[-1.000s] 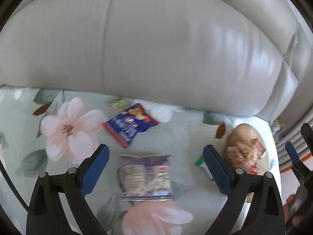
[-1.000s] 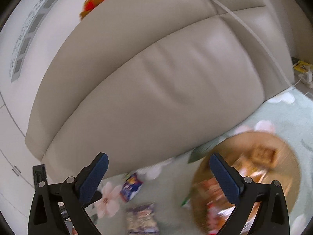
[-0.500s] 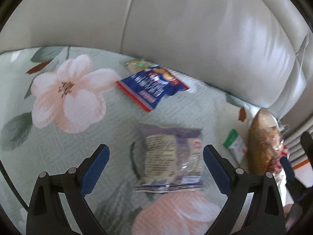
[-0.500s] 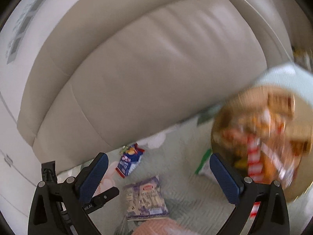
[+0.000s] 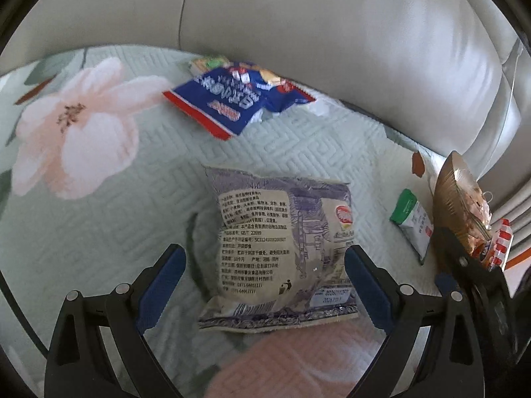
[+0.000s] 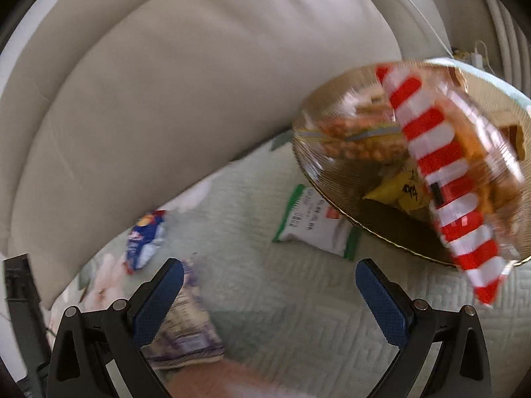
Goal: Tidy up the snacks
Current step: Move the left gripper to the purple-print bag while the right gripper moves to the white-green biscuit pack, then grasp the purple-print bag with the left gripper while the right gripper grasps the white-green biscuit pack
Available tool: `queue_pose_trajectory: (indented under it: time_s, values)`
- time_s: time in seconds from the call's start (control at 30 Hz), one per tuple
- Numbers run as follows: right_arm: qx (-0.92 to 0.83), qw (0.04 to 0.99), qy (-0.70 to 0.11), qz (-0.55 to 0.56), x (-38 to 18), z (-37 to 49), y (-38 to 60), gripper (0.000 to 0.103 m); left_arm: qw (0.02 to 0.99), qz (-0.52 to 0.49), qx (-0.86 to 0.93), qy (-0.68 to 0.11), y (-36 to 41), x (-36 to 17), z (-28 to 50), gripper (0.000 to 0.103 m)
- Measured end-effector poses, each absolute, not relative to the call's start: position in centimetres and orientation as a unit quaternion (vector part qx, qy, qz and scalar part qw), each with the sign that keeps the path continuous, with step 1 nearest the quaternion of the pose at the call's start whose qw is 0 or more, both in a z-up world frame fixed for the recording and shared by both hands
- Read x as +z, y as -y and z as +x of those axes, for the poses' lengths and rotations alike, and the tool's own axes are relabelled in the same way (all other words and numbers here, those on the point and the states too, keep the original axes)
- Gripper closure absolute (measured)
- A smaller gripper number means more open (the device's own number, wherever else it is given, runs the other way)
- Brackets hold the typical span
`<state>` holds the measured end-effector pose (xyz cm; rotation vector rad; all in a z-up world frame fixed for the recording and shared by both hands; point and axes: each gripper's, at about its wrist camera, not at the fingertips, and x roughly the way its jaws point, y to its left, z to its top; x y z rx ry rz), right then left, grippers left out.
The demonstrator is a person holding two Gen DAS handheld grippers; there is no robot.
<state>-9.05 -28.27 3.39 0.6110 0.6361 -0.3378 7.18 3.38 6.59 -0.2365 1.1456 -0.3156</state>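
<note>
Two claws stand spread, gripping nothing. The left claw straddles the purple snack packet lying on the floral sofa cover. The right claw hovers over bare cover; beyond it, blurred, a green-edged packet slips partly under the amber bowl, whose red-striped bag overhangs the rim.
</note>
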Motion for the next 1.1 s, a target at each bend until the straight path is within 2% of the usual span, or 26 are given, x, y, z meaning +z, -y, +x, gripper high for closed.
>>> queue_pose_trajectory:
  time_s: [0.23, 0.37, 0.47, 0.7, 1.1]
  values:
    - [-0.223, 0.88, -0.3, 0.292, 0.3, -5.6, 29.7, 0.0, 0.838, -0.116, -0.145, -0.513, -3.4, 5.9, 7.6, 0.006]
    - [-0.25, 0.878, -0.292, 0.283, 0.1, -4.2, 30.4, 0.0, 0.851, -0.1, -0.144, -0.495, -2.6, 5.4, 7.6, 0.0]
    - [-0.271, 0.868, -0.288, 0.3, -0.3, -3.7, 31.5, 0.0, 0.86, -0.091, -0.145, -0.48, -2.1, 5.2, 7.5, 0.0]
    - [-0.3, 0.859, -0.327, 0.254, -0.8, -1.2, 30.9, 0.0, 0.869, -0.094, -0.14, -0.465, -1.9, 4.9, 7.5, 0.0]
    - [-0.303, 0.858, -0.332, 0.247, -1.1, 0.0, 30.1, 0.0, 0.874, -0.093, -0.138, -0.456, -1.9, 4.7, 7.4, 0.0]
